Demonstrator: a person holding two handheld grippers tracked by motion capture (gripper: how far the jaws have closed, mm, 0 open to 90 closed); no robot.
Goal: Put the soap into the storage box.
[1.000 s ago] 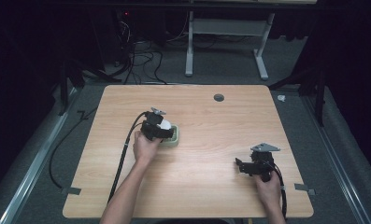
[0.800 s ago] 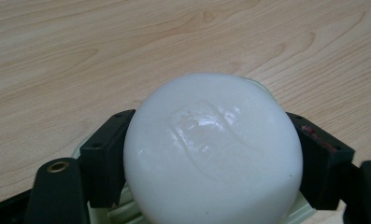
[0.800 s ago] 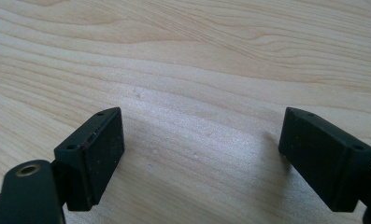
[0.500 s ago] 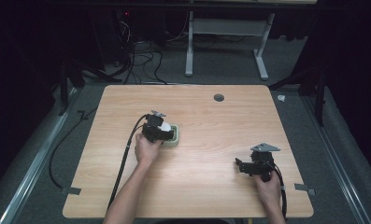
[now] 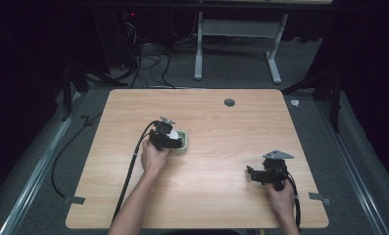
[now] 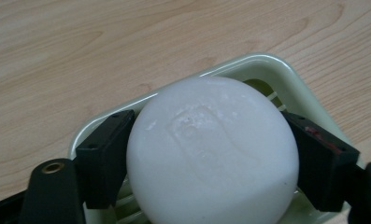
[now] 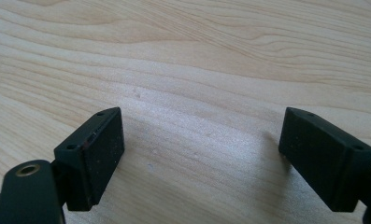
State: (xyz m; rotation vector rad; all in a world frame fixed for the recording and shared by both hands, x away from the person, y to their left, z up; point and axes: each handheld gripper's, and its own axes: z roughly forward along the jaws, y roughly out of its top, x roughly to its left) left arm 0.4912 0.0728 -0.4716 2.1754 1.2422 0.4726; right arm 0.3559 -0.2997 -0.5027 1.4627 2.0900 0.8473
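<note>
white soap bar, green dish, two hand-held grippers on wooden table [image 5: 211, 117]

left gripper [image 5: 170, 138] pinches round white soap bar [image 6: 212, 151] over pale green soap dish [image 6: 267, 65], left of centre; right gripper [image 5: 253, 174], jaws spread, rests near front right edge.

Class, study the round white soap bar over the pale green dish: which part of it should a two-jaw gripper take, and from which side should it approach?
Grip the white soap bar across its widest middle, on its two opposite curved sides, as the left gripper does now, coming from above the green dish. The dish's raised rim blocks a low sideways approach, and the domed top would probably let jaws slip.
</note>
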